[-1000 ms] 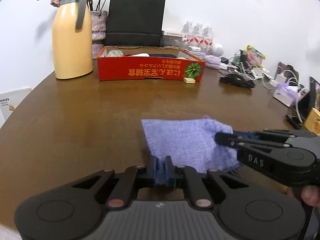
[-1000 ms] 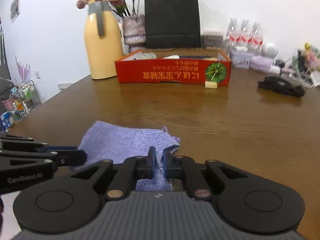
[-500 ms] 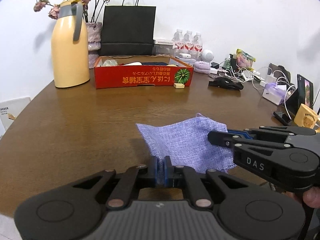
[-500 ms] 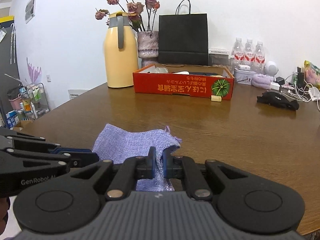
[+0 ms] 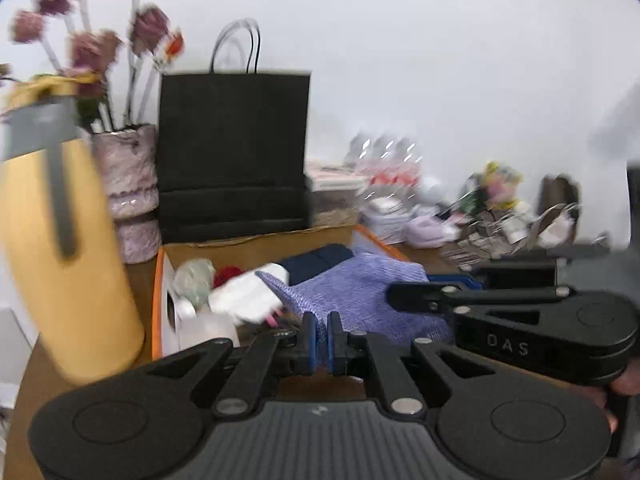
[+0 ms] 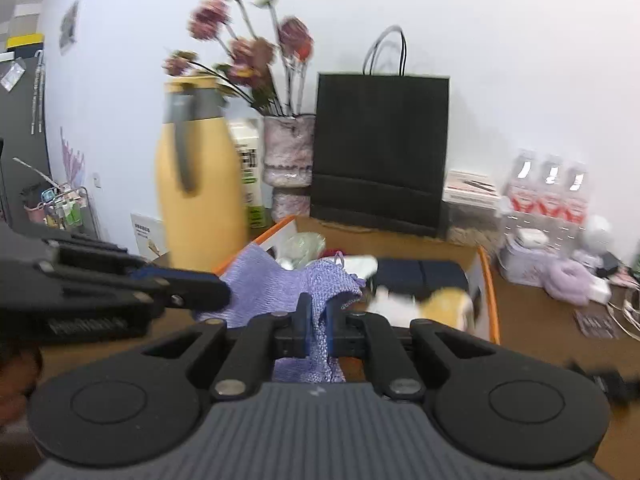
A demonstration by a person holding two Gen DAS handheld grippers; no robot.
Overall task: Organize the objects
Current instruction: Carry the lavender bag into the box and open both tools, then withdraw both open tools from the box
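Both tools pinch the same purple woven cloth (image 5: 360, 292), one at each end: left tool (image 5: 319, 334) has its jaws pressed together on a cloth edge, right tool (image 6: 318, 318) likewise clamps a bunched fold. Cloth hangs stretched between them, off the counter (image 6: 532, 320), over the open orange-edged cardboard box (image 6: 486, 276). Frames are motion-blurred. Inside the box: a dark navy folded item (image 6: 420, 274), a white object (image 5: 244, 292), something red (image 5: 226, 272), a pale crumpled piece (image 5: 194, 276); details too blurred to name. Left of the box stands a yellow thermos jug (image 5: 60, 248) with grey handle. Behind the box: a pink vase (image 6: 288, 152) with dried roses and a black paper bag (image 6: 380, 152) against the white wall. Right of the box: a pack of water bottles (image 6: 548, 188), a lilac fluffy item (image 6: 568, 280), cables, clutter. A fingertip (image 5: 630, 380) shows on the right tool's body in the left view.
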